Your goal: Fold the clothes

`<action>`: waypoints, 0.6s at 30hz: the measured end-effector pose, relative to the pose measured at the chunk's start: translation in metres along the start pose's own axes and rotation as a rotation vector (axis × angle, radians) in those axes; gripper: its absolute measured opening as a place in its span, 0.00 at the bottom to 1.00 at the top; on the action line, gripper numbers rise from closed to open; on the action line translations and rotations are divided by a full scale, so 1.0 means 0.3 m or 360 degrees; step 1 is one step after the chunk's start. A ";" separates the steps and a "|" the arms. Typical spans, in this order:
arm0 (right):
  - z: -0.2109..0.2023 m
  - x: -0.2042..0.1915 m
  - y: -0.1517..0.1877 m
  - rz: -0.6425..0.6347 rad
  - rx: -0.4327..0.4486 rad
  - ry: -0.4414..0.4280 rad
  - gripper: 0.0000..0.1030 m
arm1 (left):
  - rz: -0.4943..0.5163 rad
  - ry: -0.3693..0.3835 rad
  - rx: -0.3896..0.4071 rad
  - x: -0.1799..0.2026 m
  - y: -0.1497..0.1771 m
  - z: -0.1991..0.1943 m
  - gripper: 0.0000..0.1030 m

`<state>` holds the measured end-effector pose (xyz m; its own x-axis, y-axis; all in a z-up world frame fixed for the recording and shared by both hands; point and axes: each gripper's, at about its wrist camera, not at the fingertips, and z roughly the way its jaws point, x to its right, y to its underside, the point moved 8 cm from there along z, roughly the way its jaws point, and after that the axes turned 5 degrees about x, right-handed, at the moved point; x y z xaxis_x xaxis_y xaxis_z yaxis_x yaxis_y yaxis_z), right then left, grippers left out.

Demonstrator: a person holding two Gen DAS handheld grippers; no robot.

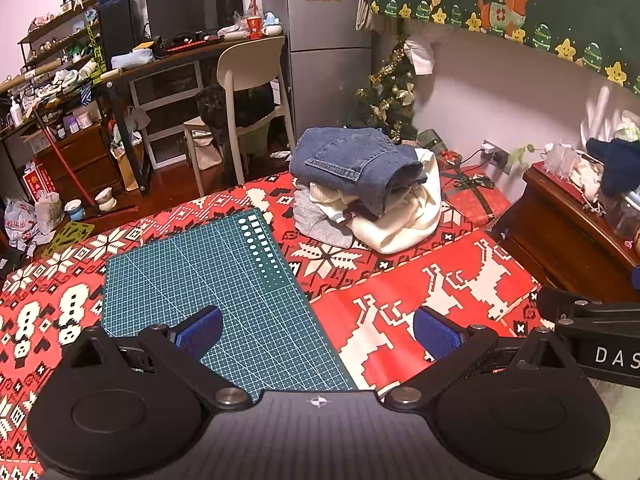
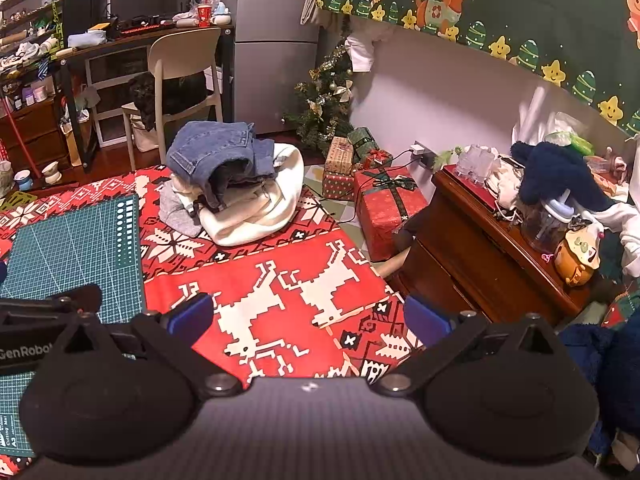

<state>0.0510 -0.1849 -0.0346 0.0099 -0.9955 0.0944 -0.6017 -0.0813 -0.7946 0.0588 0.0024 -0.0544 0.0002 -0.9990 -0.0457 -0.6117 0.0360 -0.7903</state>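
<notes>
A heap of clothes (image 1: 360, 188) sits at the far side of a surface draped in a red patterned cloth (image 1: 440, 280): blue jeans (image 1: 352, 160) on top, a cream garment (image 1: 412, 216) wrapped round the right and front, a grey piece (image 1: 316, 220) poking out at the left. Nearer the camera lies a green cutting mat (image 1: 208, 280), well apart from the heap. Nothing stands between the tongs and the clothes, only bare cloth and mat. Beyond the surface are a pale chair (image 1: 244, 80), a cluttered desk (image 1: 168, 56) with a dark monitor (image 1: 196, 8), a grey fridge (image 1: 320, 20) and a small Christmas tree (image 1: 388, 88). The left tongs (image 1: 318, 330) hang above the mat's right edge, tilted downward, jaws spread wide with nothing between the blue pads (image 1: 200, 330). The right tongs (image 2: 308, 318) hover just beside them over the white reindeer pattern, tilted down the same way, equally wide and empty. Each view catches the other tool's black body at its edge. The right wrist view alone shows wrapped gift boxes (image 2: 384, 204) on the floor beside the tree and the full top of a wooden cabinet (image 2: 492, 248) crowded with a dark blue fluffy item (image 2: 560, 176) and a small orange pot (image 2: 576, 260); the left wrist view alone shows the shelves (image 1: 56, 40) and floor clutter left of the desk.
</notes>
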 end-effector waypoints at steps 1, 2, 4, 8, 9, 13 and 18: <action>0.000 0.000 0.000 0.0000 0.0001 0.0001 0.99 | -0.0001 0.0001 0.0001 0.001 0.001 0.000 0.99; 0.000 0.000 -0.001 -0.0001 0.0003 0.0001 0.99 | -0.0001 0.0002 0.0001 0.002 0.001 0.001 0.99; 0.001 0.000 -0.001 -0.0001 0.0005 0.0003 0.99 | -0.0003 0.0003 0.0002 0.004 0.003 0.002 0.99; 0.010 0.003 0.003 -0.0001 0.0006 0.0001 0.99 | -0.0006 0.0006 0.0005 0.008 0.006 0.004 0.99; 0.006 0.002 0.004 0.0000 0.0007 0.0000 0.99 | -0.0006 0.0007 0.0005 0.009 0.006 0.004 0.99; 0.005 0.006 -0.004 -0.0003 0.0011 0.0001 0.99 | -0.0004 0.0005 0.0011 0.019 0.007 0.004 0.99; 0.002 -0.006 -0.004 -0.0007 0.0007 0.0007 0.99 | -0.0015 0.0013 0.0008 0.004 0.001 0.006 0.99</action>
<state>0.0521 -0.1830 -0.0343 0.0088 -0.9949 0.1007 -0.5982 -0.0859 -0.7967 0.0599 0.0012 -0.0558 -0.0008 -0.9994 -0.0332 -0.6077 0.0269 -0.7937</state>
